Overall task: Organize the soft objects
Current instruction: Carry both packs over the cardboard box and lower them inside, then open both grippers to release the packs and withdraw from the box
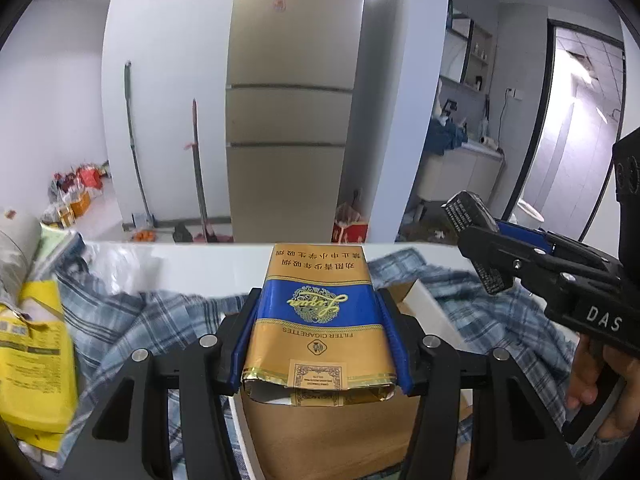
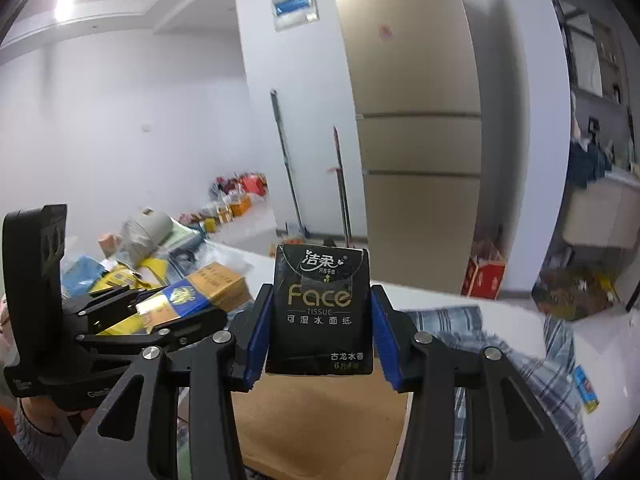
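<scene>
My left gripper (image 1: 318,322) is shut on a gold and blue soft cigarette pack (image 1: 318,312) and holds it above an open cardboard box (image 1: 332,436). My right gripper (image 2: 318,312) is shut on a black Face tissue pack (image 2: 320,308), also raised over the box (image 2: 320,424). In the left wrist view the right gripper (image 1: 476,240) with the black pack (image 1: 464,210) is at the right. In the right wrist view the left gripper (image 2: 168,312) with the cigarette pack (image 2: 192,292) is at the left.
A blue plaid cloth (image 1: 132,320) lies on the white table (image 1: 192,256) around the box. Yellow bags (image 1: 32,352) and a grey roll (image 2: 144,232) sit at the left. A small blue and yellow packet (image 2: 586,388) lies at the right. A fridge (image 1: 292,100) stands behind.
</scene>
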`<state>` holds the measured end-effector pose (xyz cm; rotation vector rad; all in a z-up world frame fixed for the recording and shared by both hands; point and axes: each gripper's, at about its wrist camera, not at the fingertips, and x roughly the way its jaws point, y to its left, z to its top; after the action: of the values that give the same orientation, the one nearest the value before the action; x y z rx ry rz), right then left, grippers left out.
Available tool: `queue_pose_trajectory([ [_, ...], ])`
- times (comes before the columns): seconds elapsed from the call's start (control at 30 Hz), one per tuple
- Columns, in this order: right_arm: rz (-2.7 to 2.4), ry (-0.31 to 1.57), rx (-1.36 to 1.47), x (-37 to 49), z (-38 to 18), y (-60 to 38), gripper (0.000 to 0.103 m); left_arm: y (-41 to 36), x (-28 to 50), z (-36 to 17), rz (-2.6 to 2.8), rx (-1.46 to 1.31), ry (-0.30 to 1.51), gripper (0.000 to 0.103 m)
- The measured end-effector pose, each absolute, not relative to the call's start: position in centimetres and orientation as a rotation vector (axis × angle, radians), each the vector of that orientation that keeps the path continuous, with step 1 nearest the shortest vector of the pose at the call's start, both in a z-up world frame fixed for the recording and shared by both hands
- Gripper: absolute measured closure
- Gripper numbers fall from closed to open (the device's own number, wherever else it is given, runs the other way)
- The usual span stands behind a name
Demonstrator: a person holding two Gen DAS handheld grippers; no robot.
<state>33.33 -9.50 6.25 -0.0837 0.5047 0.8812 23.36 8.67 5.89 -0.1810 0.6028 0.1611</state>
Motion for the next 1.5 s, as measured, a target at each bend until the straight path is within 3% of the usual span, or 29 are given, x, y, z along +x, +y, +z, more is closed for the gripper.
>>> queue_pose_trajectory([
  [0.3, 0.811, 0.645, -0.056, 37.7, 0.4, -9.4, 0.058, 10.5, 25.0, 2.1, 0.144, -0.245, 0.657, 0.046],
  [0.37, 0.799, 0.667, -0.054, 38.3, -0.6, -9.2, 0.057, 10.7, 25.2, 1.5, 0.12, -0.25, 0.652, 0.041],
  [0.4, 0.792, 0.672, -0.056, 38.3, -0.8, -9.2, 0.053, 10.6, 25.3, 1.4, 0.11, -0.25, 0.642, 0.024],
  [0.43, 0.783, 0.676, -0.057, 38.4, -0.9, -9.1, 0.035, 10.5, 25.3, 1.2, 0.111, -0.248, 0.639, 0.0],
  [0.47, 0.768, 0.681, -0.063, 38.4, -0.9, -9.1, 0.014, 10.4, 25.3, 1.3, 0.121, -0.245, 0.631, 0.0],
  [0.5, 0.763, 0.678, -0.075, 38.3, -0.8, -9.0, 0.009, 10.3, 25.1, 1.5, 0.128, -0.239, 0.616, 0.0],
  [0.67, 0.775, 0.606, -0.058, 37.4, 0.9, -9.6, 0.002, 10.2, 24.7, 2.3, 0.152, -0.221, 0.583, 0.0],
  [1.07, 0.841, 0.434, -0.085, 32.0, 8.4, -10.2, 0.0, 10.2, 21.4, 8.1, 0.201, -0.189, 0.502, 0.0],
  [1.3, 0.891, 0.272, -0.107, 24.7, 14.9, -12.5, 0.0, 8.9, 15.6, 14.5, 0.161, -0.189, 0.383, 0.0],
  [1.5, 0.916, 0.176, -0.12, 18.7, 17.6, -15.4, 0.0, 6.8, 10.8, 17.0, 0.129, -0.143, 0.317, 0.0],
])
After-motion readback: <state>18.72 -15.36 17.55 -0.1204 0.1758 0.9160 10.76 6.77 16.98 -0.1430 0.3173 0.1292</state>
